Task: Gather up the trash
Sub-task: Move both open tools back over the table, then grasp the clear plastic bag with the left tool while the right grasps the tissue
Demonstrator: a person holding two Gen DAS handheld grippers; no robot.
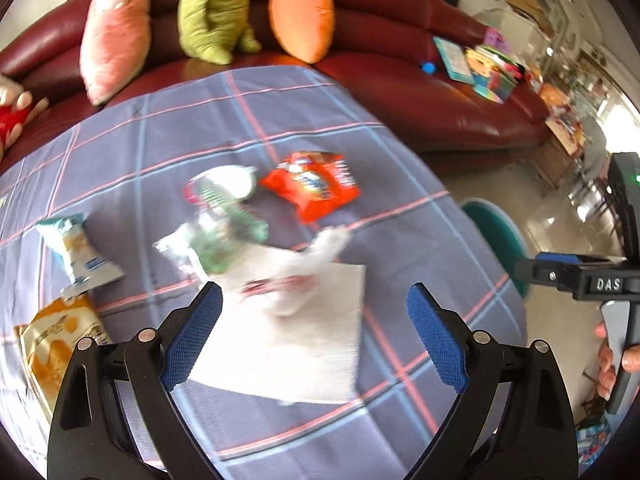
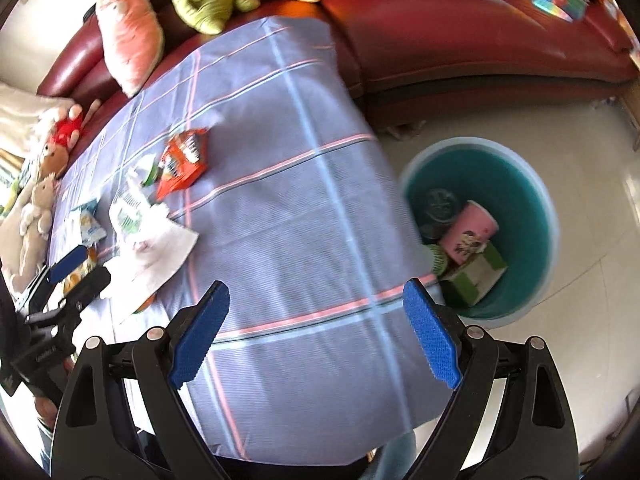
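Trash is spread over the checked tablecloth (image 1: 420, 216): white napkin (image 1: 304, 344) at lower centre of the left wrist view, crumpled green-and-white wrapper (image 1: 216, 236) just above it, red snack bag (image 1: 316, 188) at centre, blue-white packet (image 1: 78, 252) at left, yellow chip bag (image 1: 56, 344) at lower left. Teal bin (image 2: 520, 184) is seen at right of the right wrist view, on the floor beside the table edge, already holding a pink cup (image 2: 470, 232), a green-white carton (image 2: 476, 276) and a dark round item that cannot be identified.

Left gripper (image 1: 316, 332) is held over the napkin with jaws spread wide, nothing between the pads. Right gripper (image 2: 316, 332) is likewise wide open and empty, over bare cloth at lower centre, bin off to its right.

Step judged: between drops, next pick being lined up. Napkin is judged the nearest candidate for the left gripper. Next move calls for descent onto the napkin's raised crumpled part, since a flat sheet is hard to pinch, then closing and carry across to the bin.

Hard to read: both views are motion-blurred, wrapper print is illegible. Whether the wrapper rests on the napkin or just beside it cannot be told. Chip bag is partly cut off by the left finger and the frame edge. Bin's near rim is hidden behind the table edge.
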